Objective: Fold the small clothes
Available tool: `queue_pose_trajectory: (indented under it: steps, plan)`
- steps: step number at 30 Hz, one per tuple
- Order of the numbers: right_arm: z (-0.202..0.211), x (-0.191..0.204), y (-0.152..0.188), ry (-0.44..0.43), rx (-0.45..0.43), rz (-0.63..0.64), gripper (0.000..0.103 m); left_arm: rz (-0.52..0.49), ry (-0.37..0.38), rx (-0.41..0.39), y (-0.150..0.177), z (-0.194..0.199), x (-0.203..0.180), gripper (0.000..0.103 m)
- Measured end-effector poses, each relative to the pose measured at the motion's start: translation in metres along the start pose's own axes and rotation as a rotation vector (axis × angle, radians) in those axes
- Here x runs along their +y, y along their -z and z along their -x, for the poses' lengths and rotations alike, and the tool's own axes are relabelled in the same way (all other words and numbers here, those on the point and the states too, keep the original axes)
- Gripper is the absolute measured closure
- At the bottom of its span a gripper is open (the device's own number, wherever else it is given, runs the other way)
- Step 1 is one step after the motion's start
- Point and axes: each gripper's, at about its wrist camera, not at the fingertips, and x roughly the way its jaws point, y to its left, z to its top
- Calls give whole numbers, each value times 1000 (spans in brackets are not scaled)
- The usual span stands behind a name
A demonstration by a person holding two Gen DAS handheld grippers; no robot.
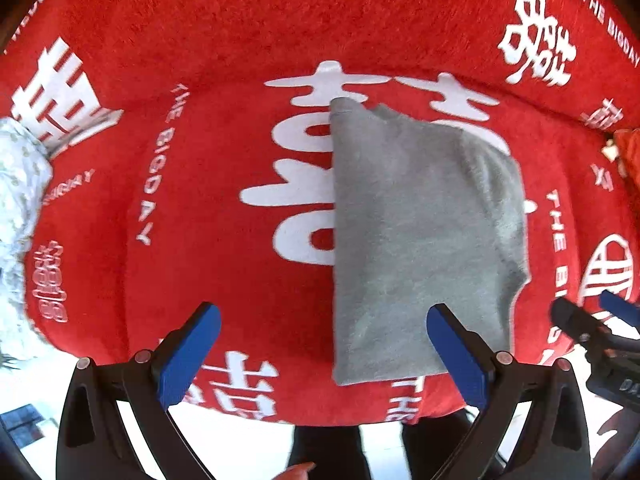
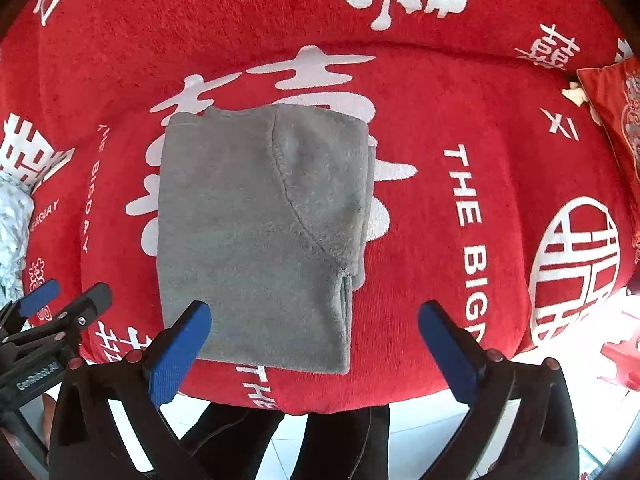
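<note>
A small grey fleece garment lies folded into a rough rectangle on the red blanket; it also shows in the right wrist view, with a curved seam across its right half. My left gripper is open and empty, held above the garment's near left corner. My right gripper is open and empty, held above the garment's near edge. Each gripper shows at the edge of the other's view: the right one and the left one.
The red blanket with white characters and "THE BIGDAY" lettering covers a cushioned seat. A white patterned cloth lies at the left. A red embroidered cushion sits at the right. White floor tiles and the person's dark legs lie below the seat's front edge.
</note>
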Motion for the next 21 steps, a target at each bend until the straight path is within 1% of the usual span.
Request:
queue_pose_trajectory:
  steps: [7, 21]
  plan:
    - [14, 1, -3, 34, -24, 6, 0, -35, -58, 2, 7, 8, -6, 0]
    - [21, -1, -5, 43, -48, 1, 0, -48, -78, 1, 12, 14, -12, 0]
